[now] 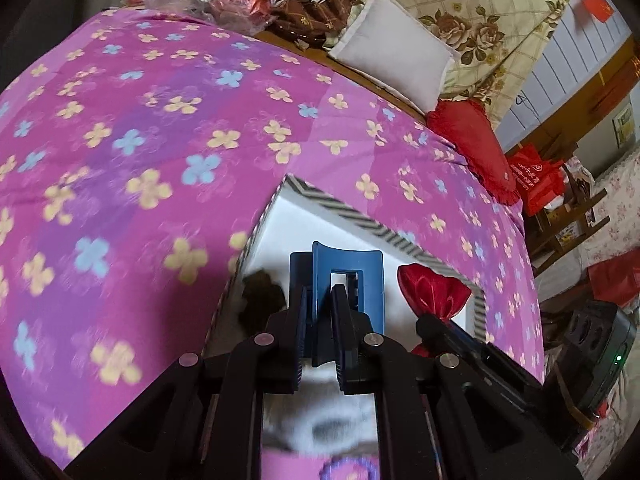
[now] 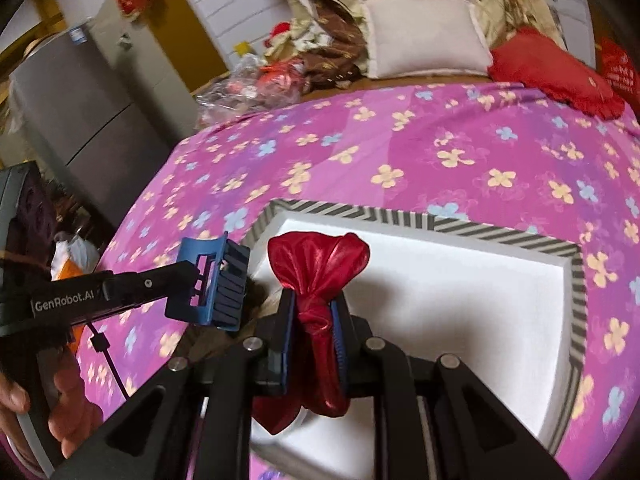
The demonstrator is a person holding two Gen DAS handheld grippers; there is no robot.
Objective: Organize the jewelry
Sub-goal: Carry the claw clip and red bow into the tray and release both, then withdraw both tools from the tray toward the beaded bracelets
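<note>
2 claws (image 1: 320,320) (image 2: 314,320) (both clamped)

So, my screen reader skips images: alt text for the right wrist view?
The right gripper clamps a red satin scrunchie above a white striped-rim box on a pink floral bedspread. Beside it, the left gripper holds a blue hair claw.

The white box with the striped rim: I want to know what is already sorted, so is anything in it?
Cannot tell fully. The box shows a bare white floor, but both grippers hide part.
</note>
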